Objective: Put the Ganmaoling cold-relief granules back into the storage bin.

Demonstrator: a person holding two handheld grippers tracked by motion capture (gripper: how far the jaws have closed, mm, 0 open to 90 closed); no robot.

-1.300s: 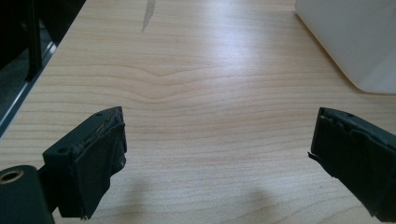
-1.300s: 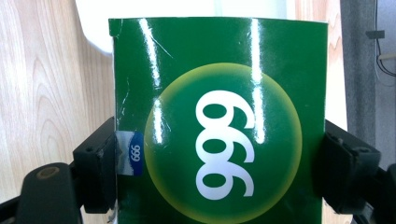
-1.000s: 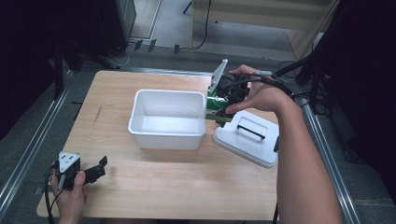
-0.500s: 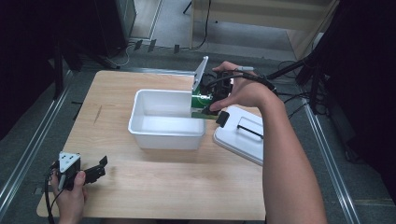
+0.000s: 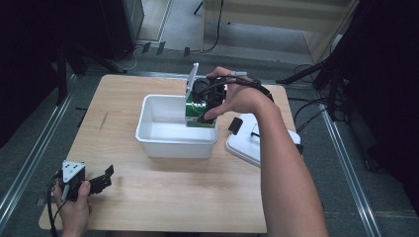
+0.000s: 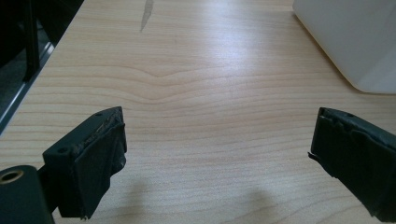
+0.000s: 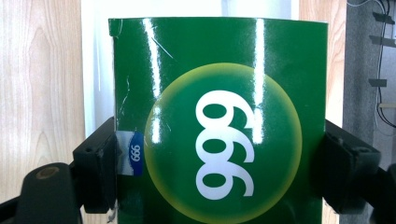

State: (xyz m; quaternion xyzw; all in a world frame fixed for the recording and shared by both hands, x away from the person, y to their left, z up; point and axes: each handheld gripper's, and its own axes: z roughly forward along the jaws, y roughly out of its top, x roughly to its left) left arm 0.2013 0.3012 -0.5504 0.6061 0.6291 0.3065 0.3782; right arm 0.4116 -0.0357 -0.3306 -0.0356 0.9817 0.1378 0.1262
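Observation:
A green box (image 7: pixel 219 121) with a yellow-rimmed circle and white numerals sits clamped between the jaws of my right gripper (image 7: pixel 219 172). From above, that green box (image 5: pixel 198 117) hangs over the right end of the white plastic tub (image 5: pixel 163 133), with the right gripper (image 5: pixel 205 101) shut on it and pointing down. My left gripper (image 5: pixel 101 180) rests low over the wooden table (image 5: pixel 163 197) at its front left corner. Its jaws stand wide open, with only bare wood between the left fingers (image 6: pixel 93 154).
The tub's white lid (image 5: pixel 249 143) with a dark handle lies on the table right of the tub. The tub's corner (image 6: pixel 355 42) shows in the left gripper view. Metal rails run along both table sides. Cables lie on the floor behind.
The right hand has carried the green box leftward, from above the lid to over the tub's right end. The left gripper has stayed put.

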